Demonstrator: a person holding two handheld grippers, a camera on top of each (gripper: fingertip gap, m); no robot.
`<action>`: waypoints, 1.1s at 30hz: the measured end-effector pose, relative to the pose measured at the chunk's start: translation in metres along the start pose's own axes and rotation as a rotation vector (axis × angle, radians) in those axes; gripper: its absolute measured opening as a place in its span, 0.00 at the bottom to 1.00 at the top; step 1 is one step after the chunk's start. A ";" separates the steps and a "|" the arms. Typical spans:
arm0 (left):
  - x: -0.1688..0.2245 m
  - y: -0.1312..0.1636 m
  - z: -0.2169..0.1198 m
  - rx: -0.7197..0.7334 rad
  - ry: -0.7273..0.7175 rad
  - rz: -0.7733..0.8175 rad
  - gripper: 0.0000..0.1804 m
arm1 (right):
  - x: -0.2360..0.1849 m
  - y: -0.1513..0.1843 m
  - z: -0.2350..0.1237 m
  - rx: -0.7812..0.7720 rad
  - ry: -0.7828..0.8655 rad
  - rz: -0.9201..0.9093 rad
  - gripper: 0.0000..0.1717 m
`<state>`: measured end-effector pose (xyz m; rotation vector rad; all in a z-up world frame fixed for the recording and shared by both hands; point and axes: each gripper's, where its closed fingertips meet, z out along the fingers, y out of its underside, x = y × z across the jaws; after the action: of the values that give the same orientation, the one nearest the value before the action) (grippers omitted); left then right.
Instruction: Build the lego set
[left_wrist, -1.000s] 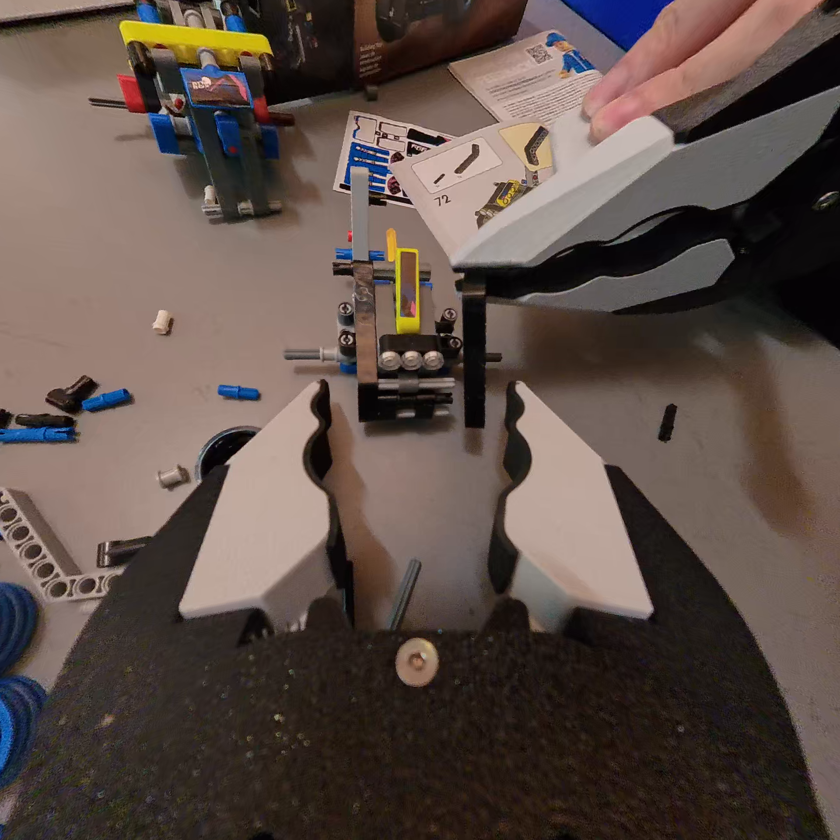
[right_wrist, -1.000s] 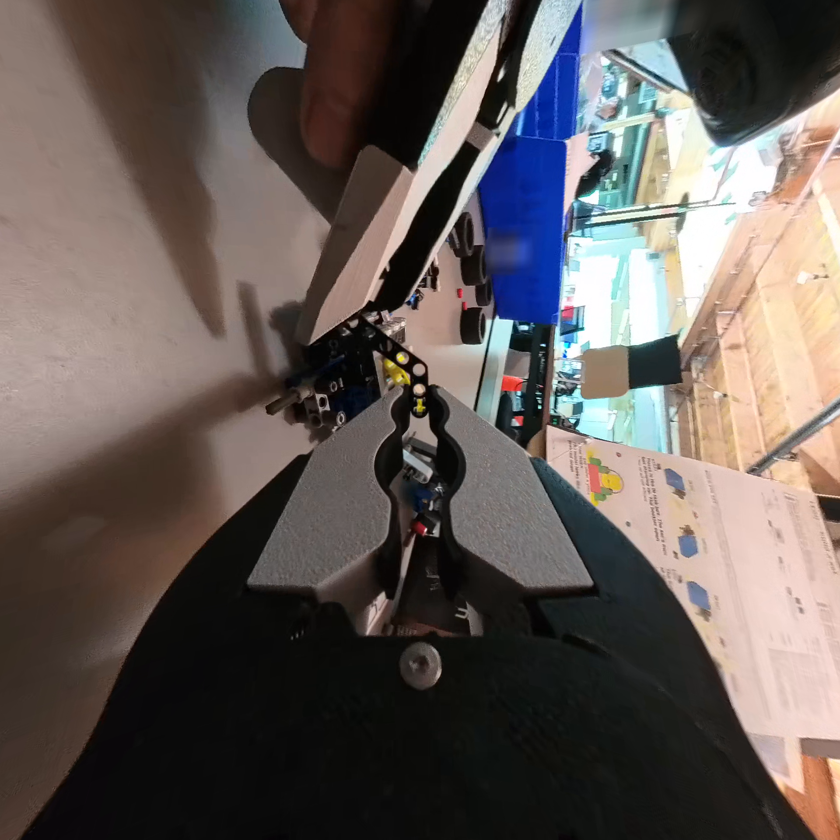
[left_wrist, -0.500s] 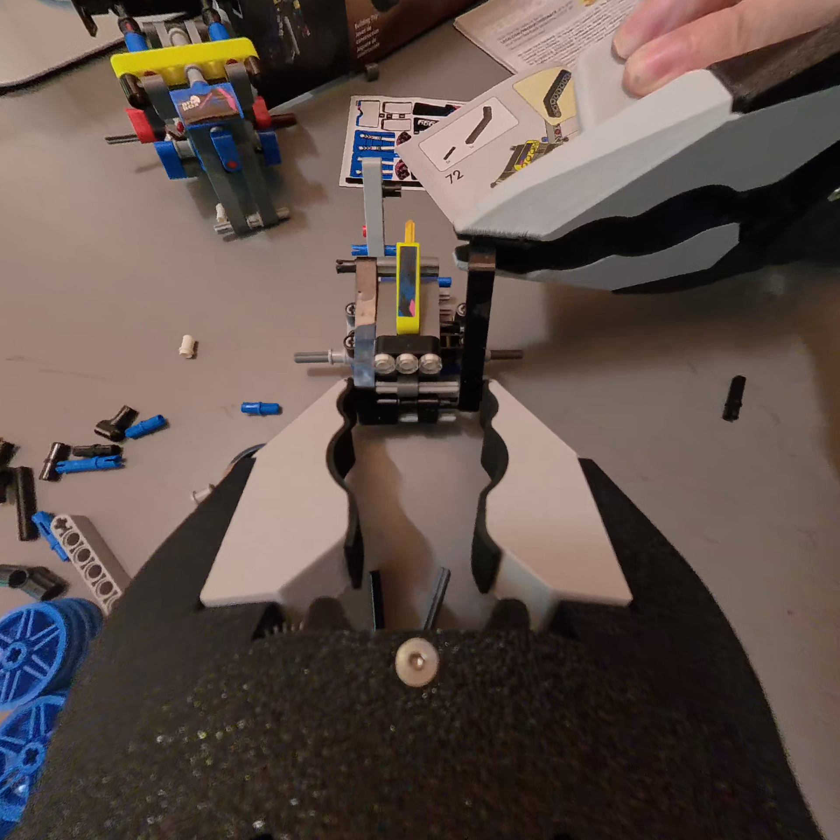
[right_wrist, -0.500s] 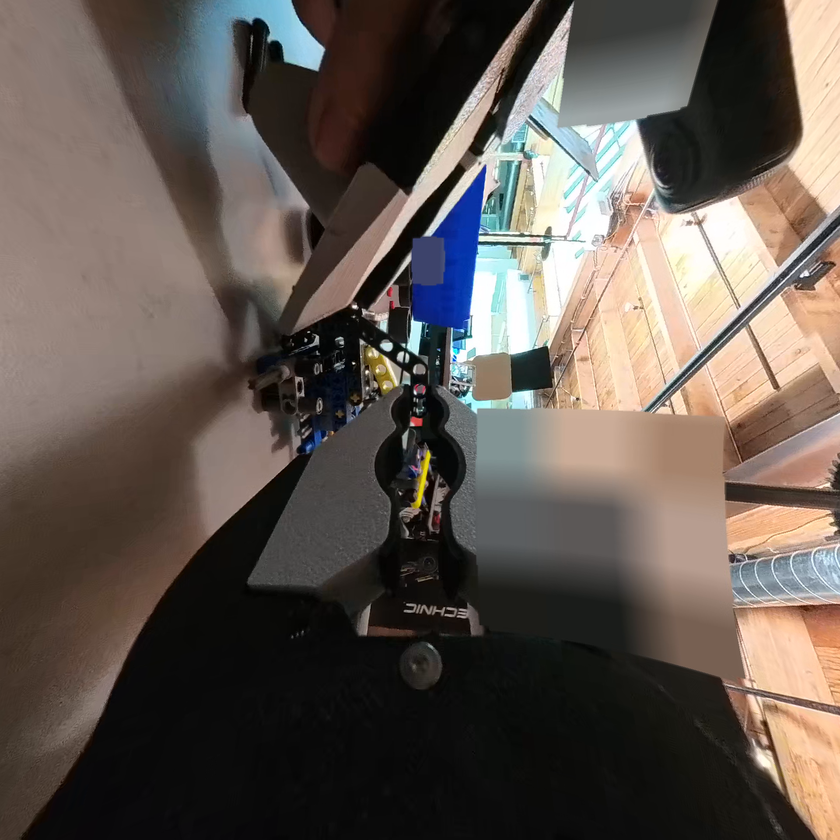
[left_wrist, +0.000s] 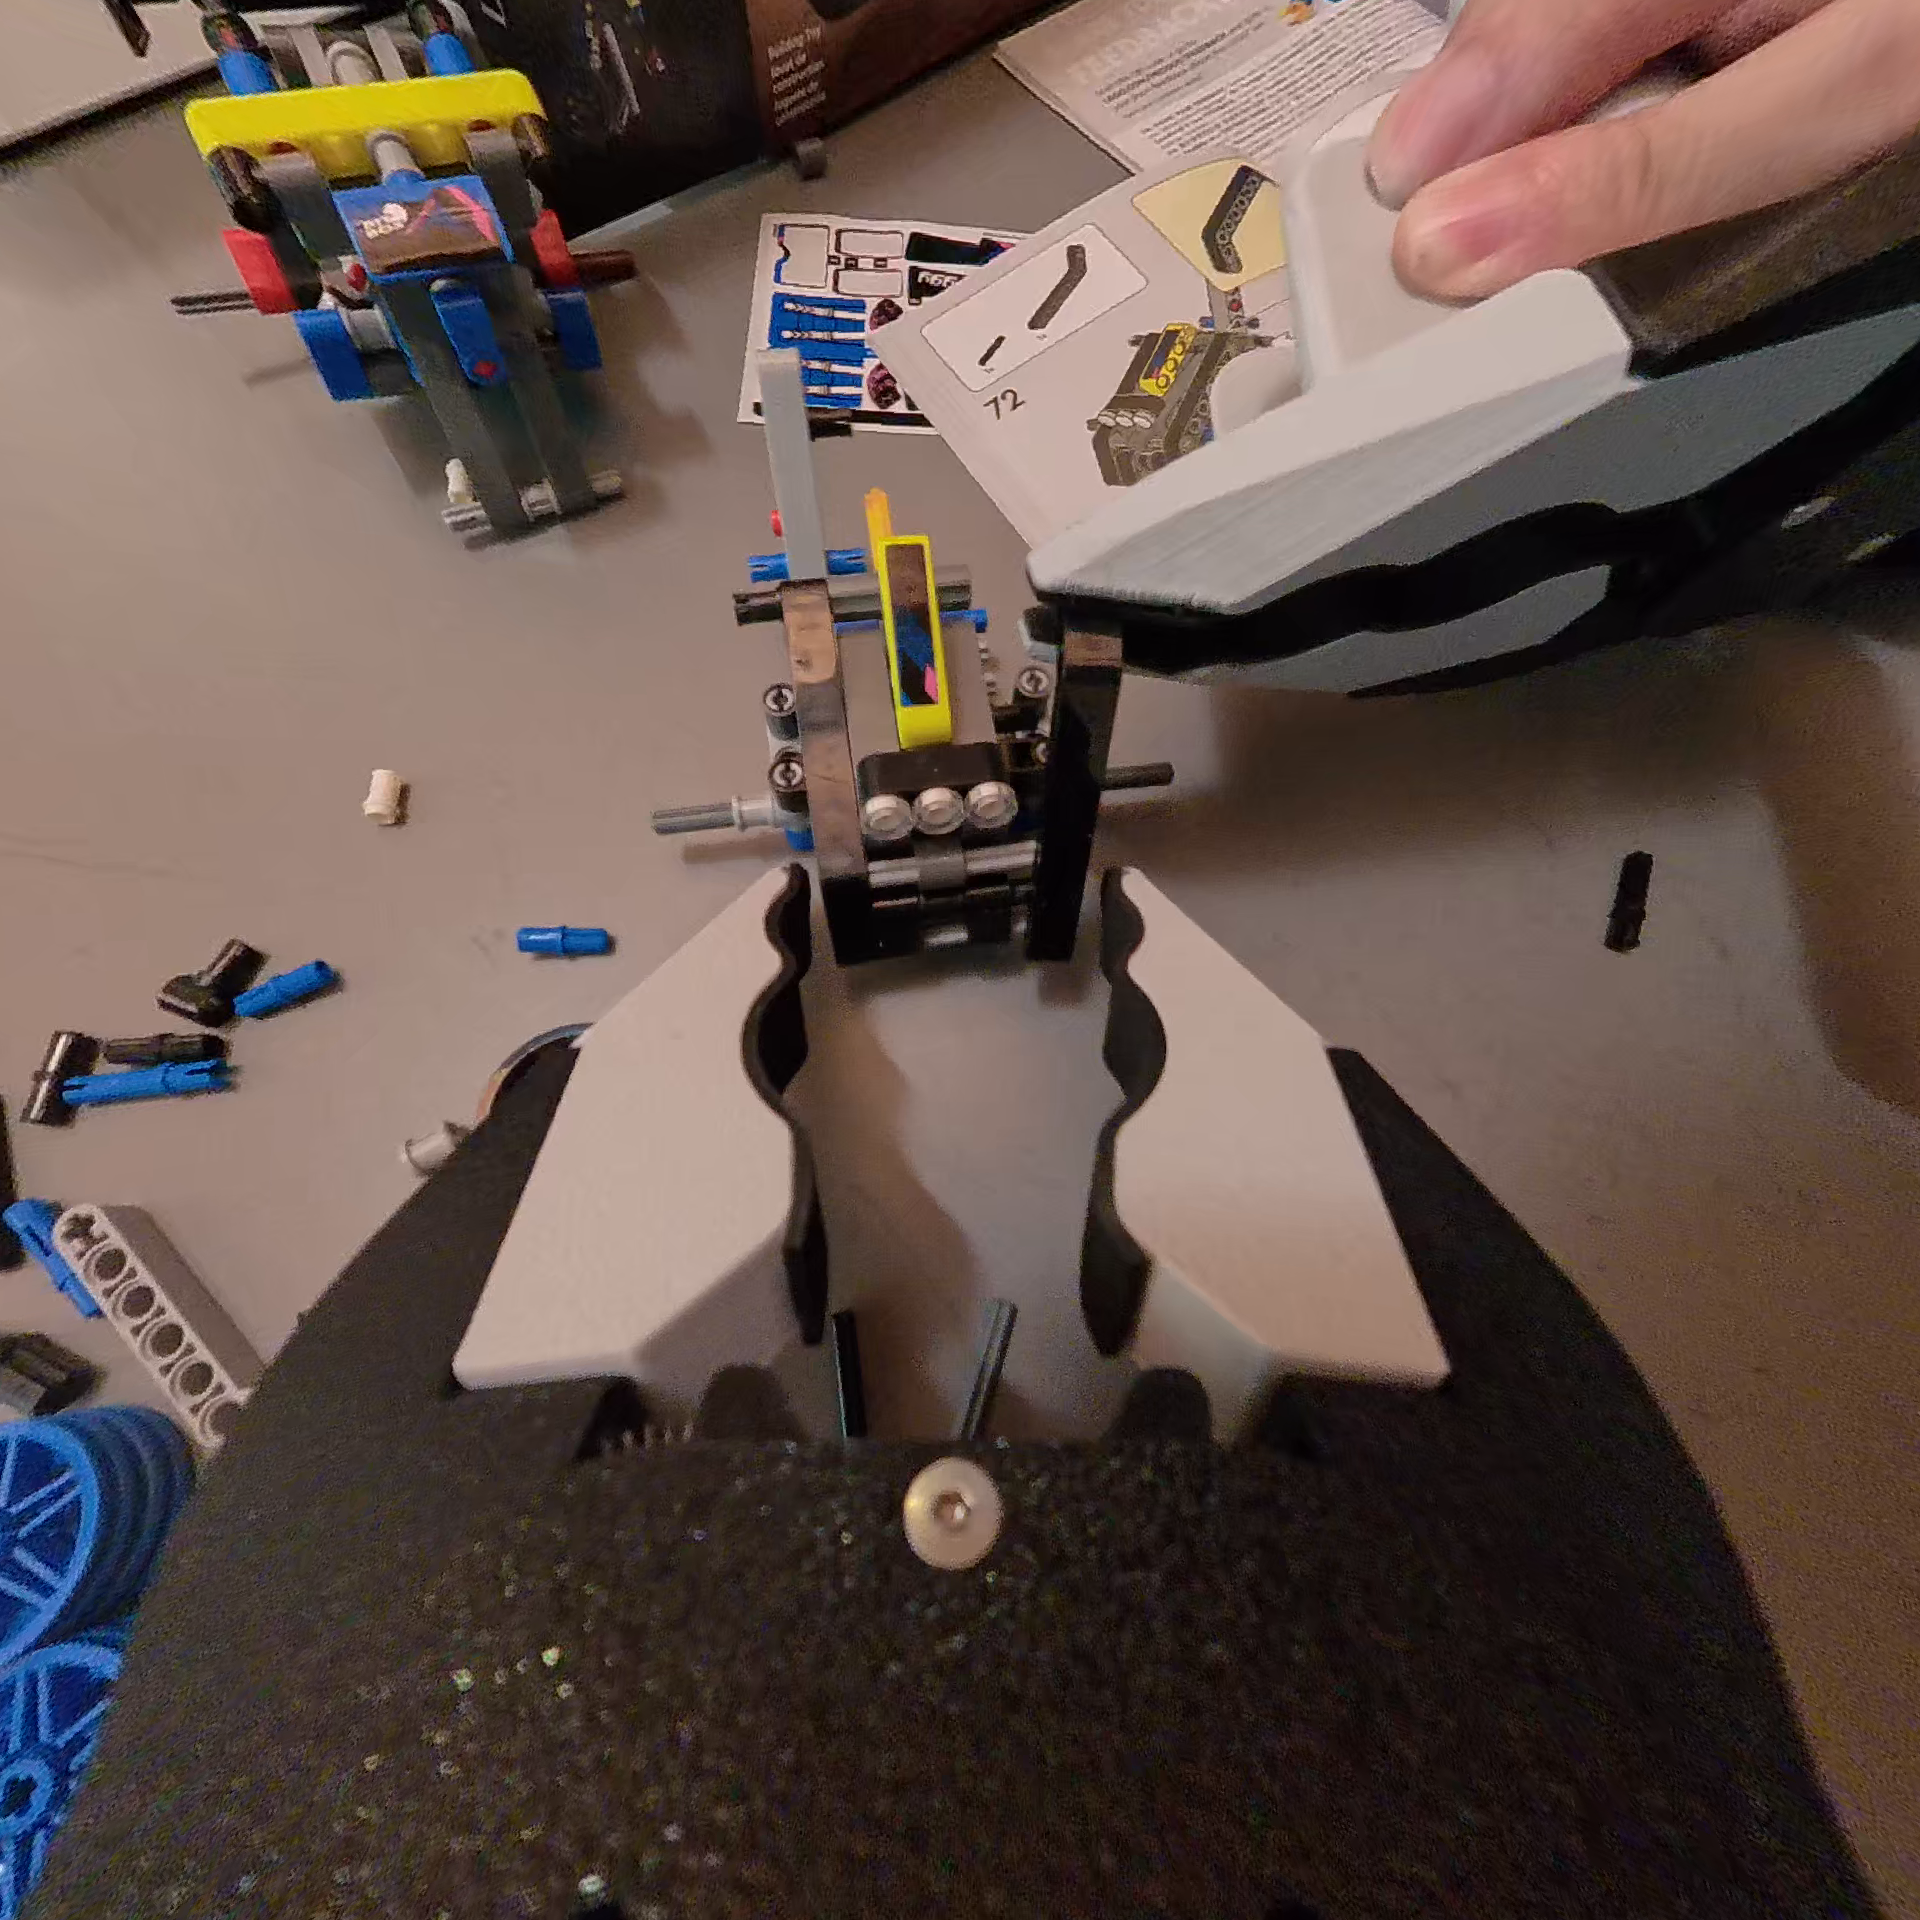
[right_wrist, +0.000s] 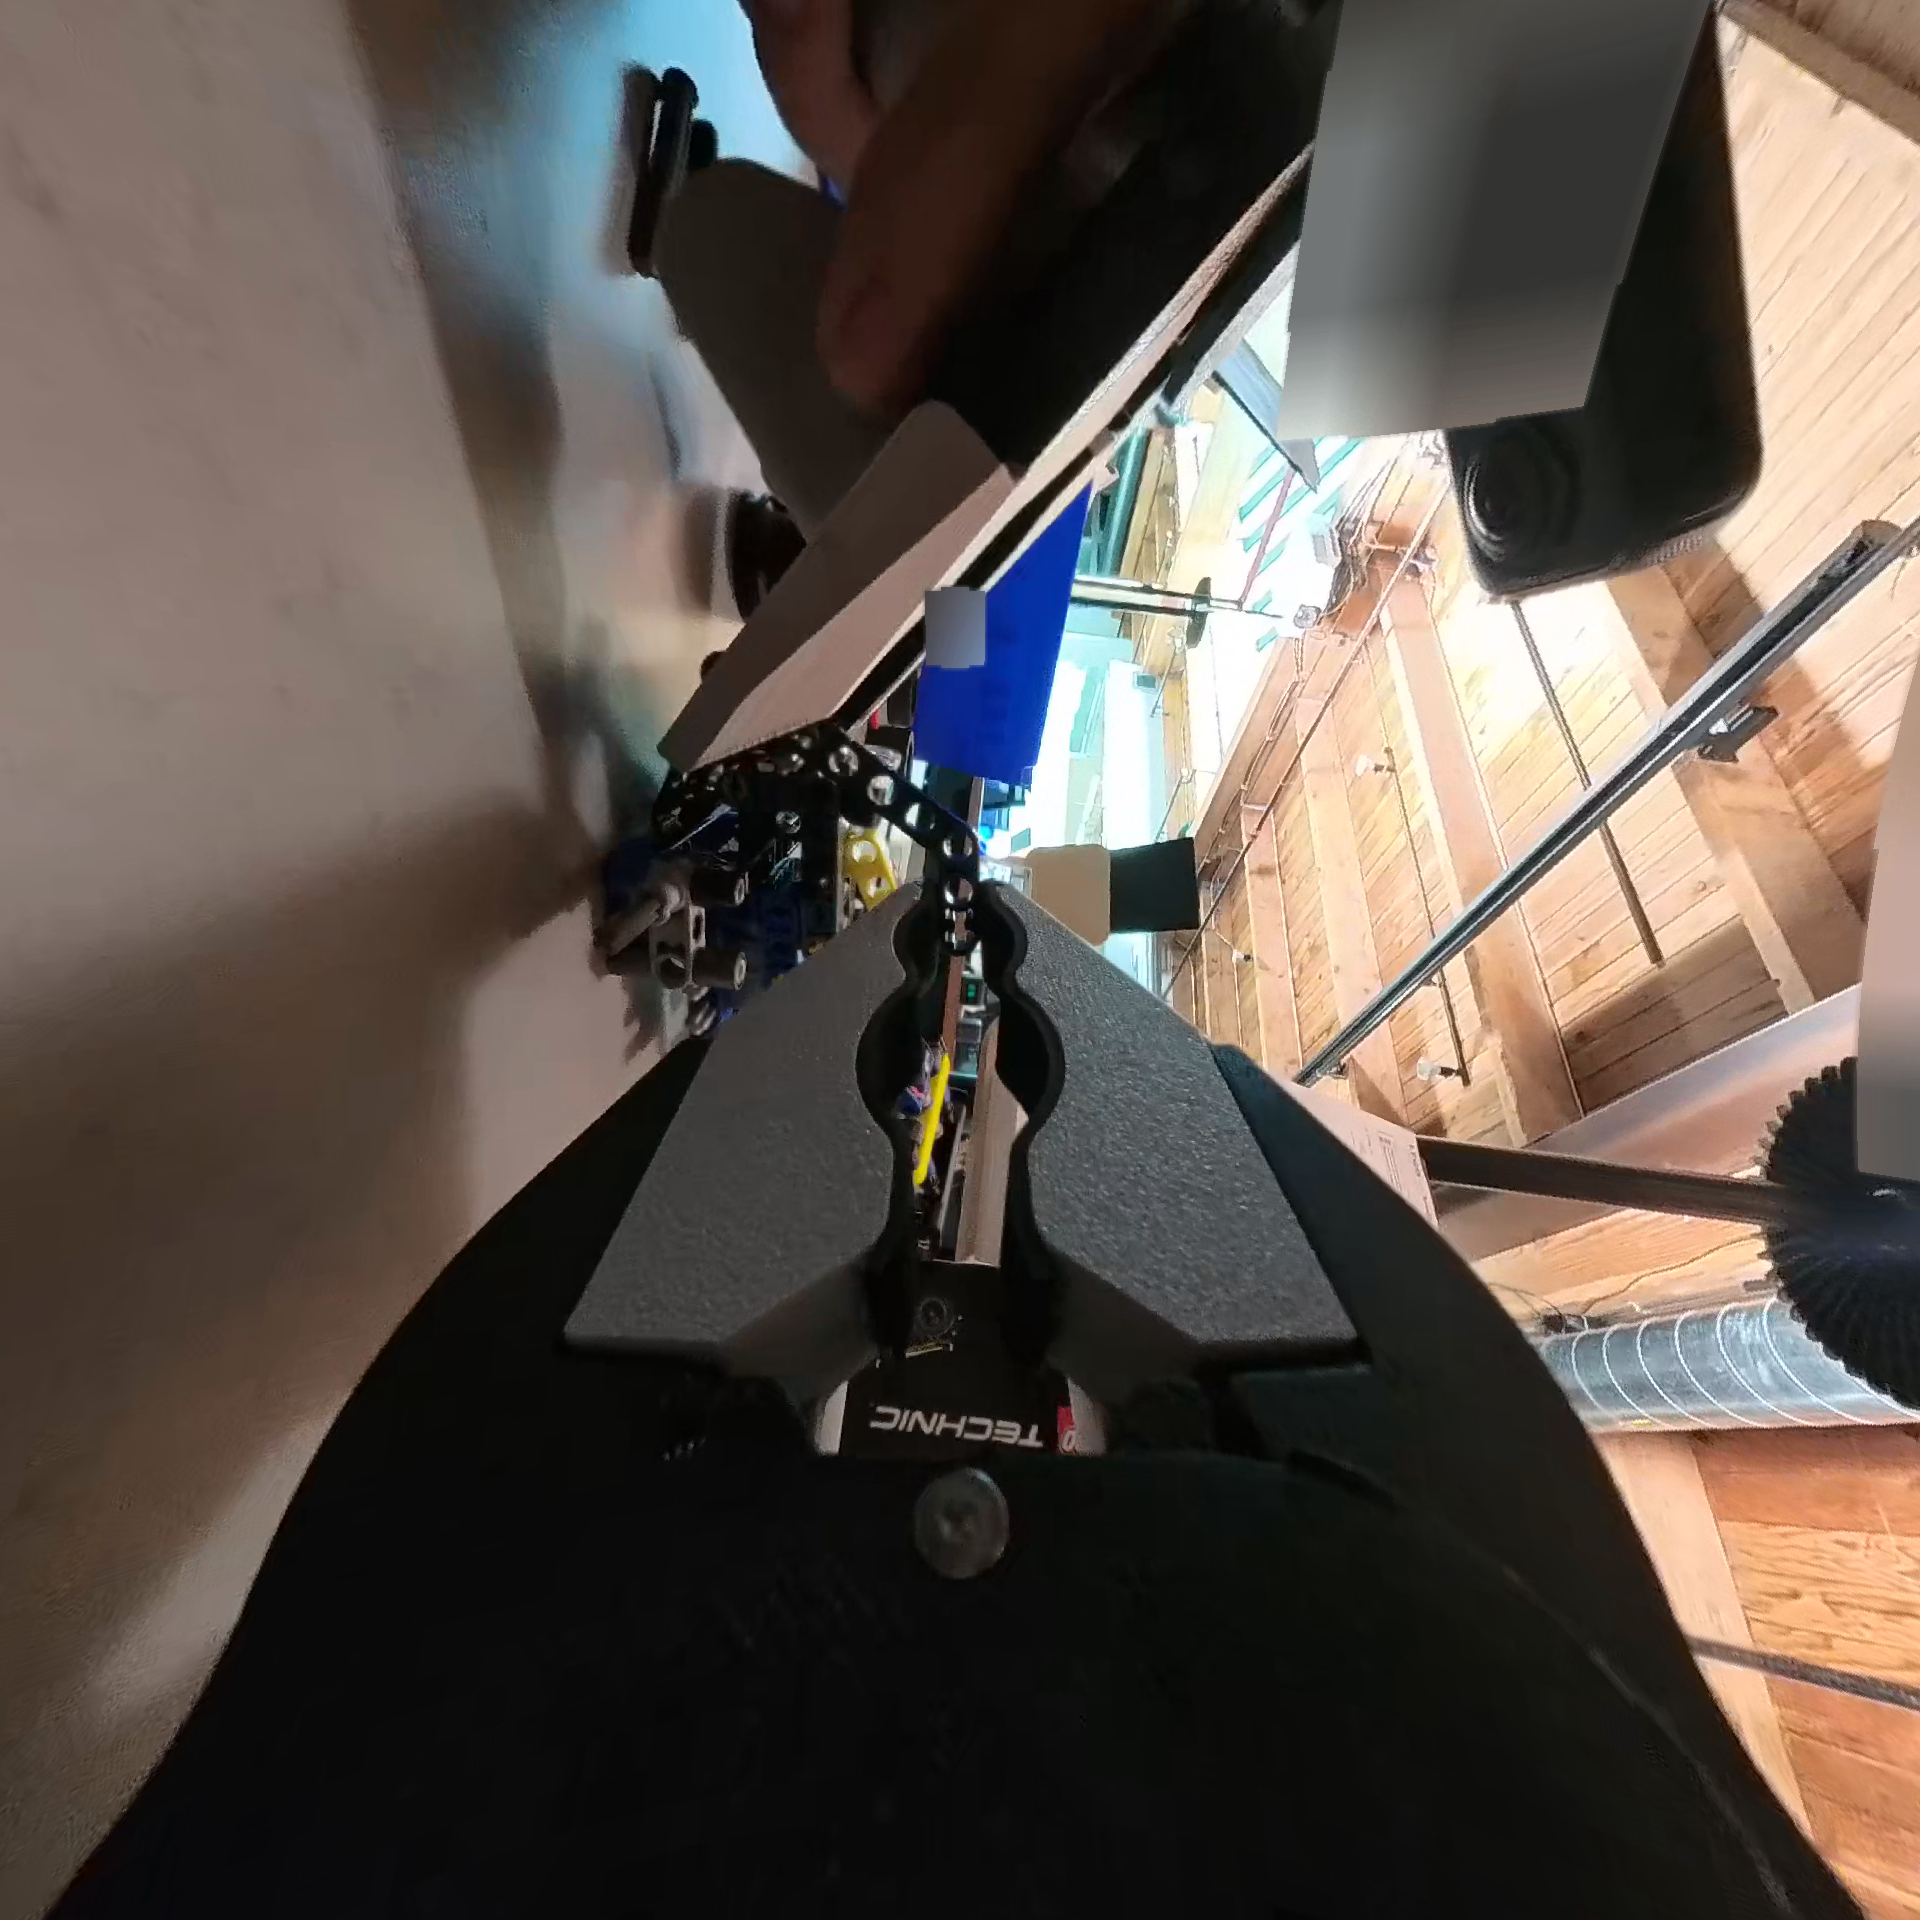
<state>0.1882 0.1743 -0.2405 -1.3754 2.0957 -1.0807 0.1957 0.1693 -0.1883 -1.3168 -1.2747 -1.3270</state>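
My left tool (left_wrist: 951, 914) sat low on the grey desk (left_wrist: 312, 665) with its pale fingers (left_wrist: 675, 1122) spread, one to either side of the near end of a small brick-built assembly (left_wrist: 914, 790); a sliver of desk showed between each black pad and the model, so I was not pinching it. The assembly stood upright on the desk, black at its base with three pale round studs across the front, a yellow beam (left_wrist: 912, 655) on top and a grey beam (left_wrist: 788, 457) rising at its left. My right tool (left_wrist: 1081, 613) reached in from the right with its jaws pressed together on the upper end of a black holed beam (right_wrist: 914, 821) whose lower part ran down the assembly's right flank; from the right wrist view I saw that beam bend and end between the two pads. A hand (left_wrist: 1600, 135) rested on that tool's body. Behind lay an open instruction booklet (left_wrist: 1049, 343) and a sticker sheet (left_wrist: 831, 312), with a larger blue, yellow and grey build (left_wrist: 405, 270) farther back on the left. Loose blue and black pins (left_wrist: 566, 940) were scattered at the left, near blue wheels (left_wrist: 62, 1538).
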 end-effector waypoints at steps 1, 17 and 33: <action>0.001 0.000 -0.001 0.005 0.012 -0.002 0.29 | 0.000 0.000 0.000 0.005 0.000 -0.002 0.02; 0.002 -0.007 -0.001 -0.002 0.045 -0.043 0.30 | -0.007 0.007 -0.008 0.086 -0.153 -0.060 0.02; 0.007 -0.003 0.009 -0.021 -0.093 -0.151 0.28 | -0.006 0.022 -0.019 0.155 -0.221 -0.074 0.02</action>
<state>0.1934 0.1640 -0.2430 -1.5842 1.9688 -1.0332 0.2159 0.1472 -0.1903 -1.3457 -1.5583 -1.1299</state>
